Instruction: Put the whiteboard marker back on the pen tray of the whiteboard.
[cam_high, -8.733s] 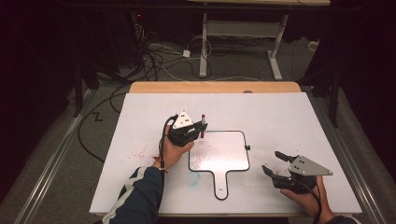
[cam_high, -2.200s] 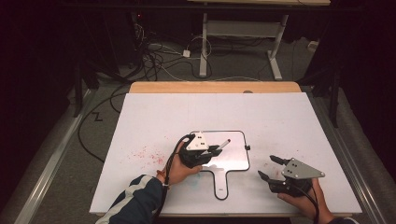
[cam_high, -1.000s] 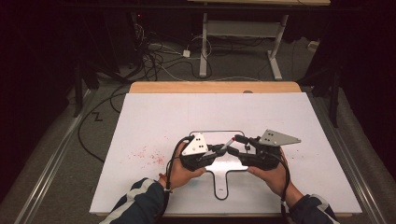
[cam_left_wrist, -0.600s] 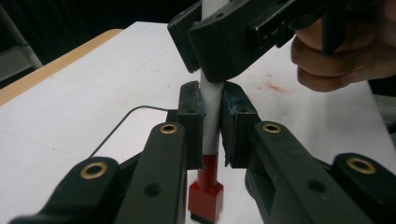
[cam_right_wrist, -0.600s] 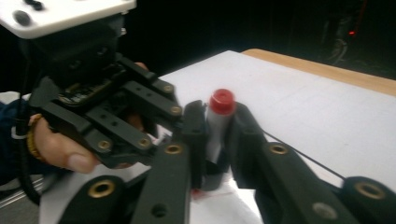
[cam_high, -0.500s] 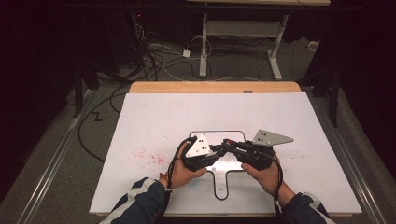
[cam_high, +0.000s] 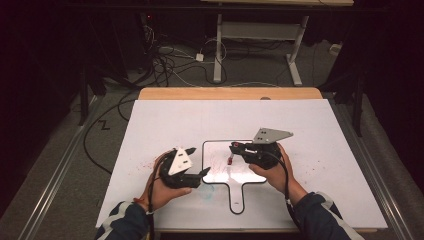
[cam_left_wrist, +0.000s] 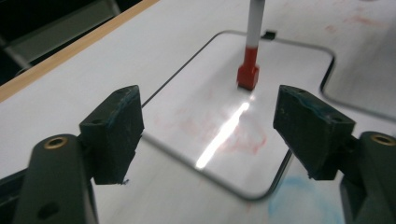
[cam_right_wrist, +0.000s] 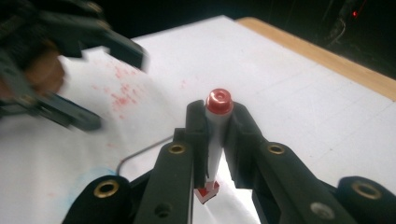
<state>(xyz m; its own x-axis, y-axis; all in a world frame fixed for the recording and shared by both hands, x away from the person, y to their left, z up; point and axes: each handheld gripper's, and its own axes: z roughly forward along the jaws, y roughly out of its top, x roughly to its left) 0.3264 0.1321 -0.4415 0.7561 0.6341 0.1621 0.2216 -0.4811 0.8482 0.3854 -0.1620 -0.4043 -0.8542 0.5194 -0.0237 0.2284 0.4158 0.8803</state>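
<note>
No readable brand or writing on anything I can see; the red smears on the board are just scribble, not letters.

My right gripper (cam_high: 235, 148) is clamped on the white marker pen with red cap and red square end (cam_right_wrist: 215, 140). Its jaws have just closed, pen squeezed between the pads. In the right gripper view the pen's long axis runs along the jaws, round red cap pointing away from the cam, square red end toward it. In the left gripper view the pen stands near upright, red square end down, at or just above the small white dry-erase board with black edge and handle (cam_high: 240, 197); can't tell if it touches.

My left gripper (cam_high: 196, 161) sits at the board's left edge, jaws just opened, pads wide apart w/ nothing between them.

The board lies flat on the big white sheet covering the wooden table (cam_high: 165, 120), handle toward me. No containers.
</note>
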